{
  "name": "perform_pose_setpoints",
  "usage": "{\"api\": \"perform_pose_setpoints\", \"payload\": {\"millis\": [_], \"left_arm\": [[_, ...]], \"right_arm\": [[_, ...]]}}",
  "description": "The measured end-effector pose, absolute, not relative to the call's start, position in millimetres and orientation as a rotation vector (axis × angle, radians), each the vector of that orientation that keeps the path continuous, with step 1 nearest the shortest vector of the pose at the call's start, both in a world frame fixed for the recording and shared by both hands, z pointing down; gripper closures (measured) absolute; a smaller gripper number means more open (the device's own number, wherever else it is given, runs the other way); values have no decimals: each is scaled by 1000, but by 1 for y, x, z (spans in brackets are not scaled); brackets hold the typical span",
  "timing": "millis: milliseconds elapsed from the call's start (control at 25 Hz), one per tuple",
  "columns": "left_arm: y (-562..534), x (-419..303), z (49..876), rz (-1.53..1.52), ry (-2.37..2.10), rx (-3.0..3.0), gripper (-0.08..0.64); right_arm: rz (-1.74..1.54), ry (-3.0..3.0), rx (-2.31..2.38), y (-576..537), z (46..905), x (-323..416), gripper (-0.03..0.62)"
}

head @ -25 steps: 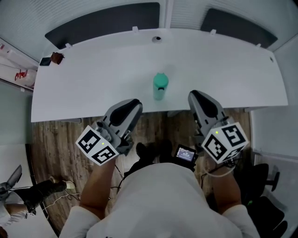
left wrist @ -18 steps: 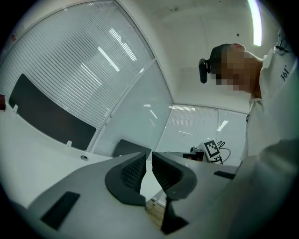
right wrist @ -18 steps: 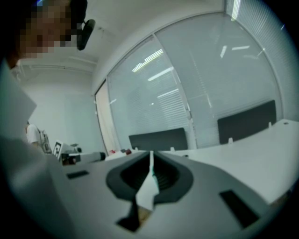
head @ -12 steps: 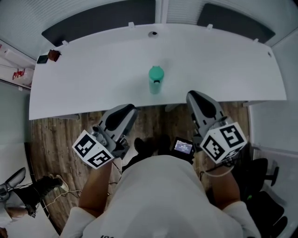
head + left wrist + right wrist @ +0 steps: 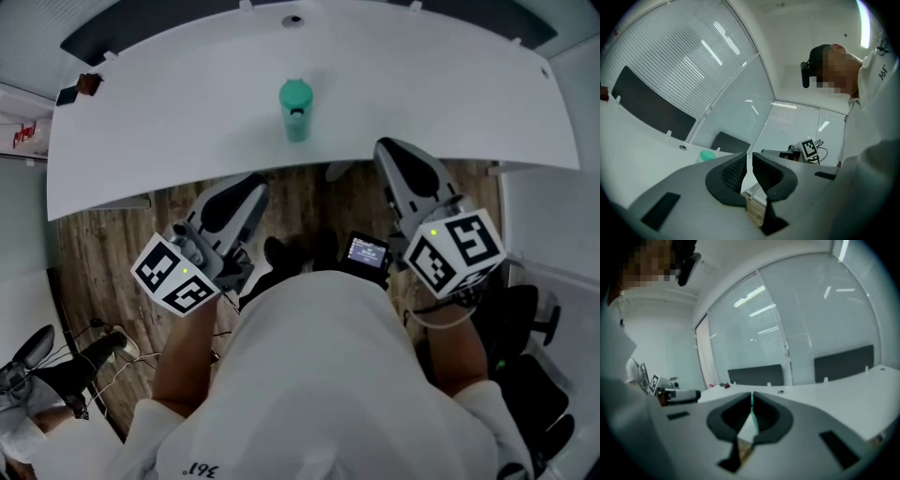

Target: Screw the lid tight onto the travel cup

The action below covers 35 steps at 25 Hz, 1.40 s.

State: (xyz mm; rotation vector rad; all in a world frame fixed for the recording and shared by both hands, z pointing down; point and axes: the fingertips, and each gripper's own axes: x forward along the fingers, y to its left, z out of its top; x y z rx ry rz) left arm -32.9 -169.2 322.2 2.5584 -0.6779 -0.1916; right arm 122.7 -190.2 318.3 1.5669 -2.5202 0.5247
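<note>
The green travel cup [image 5: 295, 110] stands upright with its lid on, near the front edge of the white table [image 5: 450, 103]. Both grippers hang off the table, over the wooden floor in front of it. My left gripper [image 5: 251, 186] is below and left of the cup, shut with nothing in it. My right gripper [image 5: 390, 152] is to the cup's right, also shut and empty. In the left gripper view the cup's lid [image 5: 708, 155] shows just left of the jaws of the left gripper [image 5: 749, 161]. In the right gripper view a green sliver of the cup [image 5: 752, 401] shows beyond the tips of the right gripper.
Two small dark objects [image 5: 80, 87] lie at the table's far left corner, and a round cable hole [image 5: 293, 20] sits at its back middle. A small device with a screen [image 5: 367, 251] hangs at the person's chest. A dark chair base [image 5: 525, 328] stands on the right.
Both grippers have drawn back a little from the table's front edge towards the person. The cup has stayed where it stood.
</note>
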Motion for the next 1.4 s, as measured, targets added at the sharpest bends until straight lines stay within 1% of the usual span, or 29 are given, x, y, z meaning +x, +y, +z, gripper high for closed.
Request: {"api": "perform_pose_setpoints", "payload": {"millis": [320, 680, 960, 1400], "left_arm": [[-153, -10, 325, -172, -715, 2555, 502], [-134, 2, 336, -162, -766, 2529, 502], [-122, -14, 335, -144, -760, 2538, 505], [-89, -68, 328, -101, -692, 2554, 505]], "right_arm": [[437, -2552, 1451, -173, 318, 134, 563], [459, -2571, 1381, -155, 330, 143, 569], [501, -2585, 1404, -139, 328, 127, 569], [539, -2536, 1552, -112, 319, 86, 569]]}}
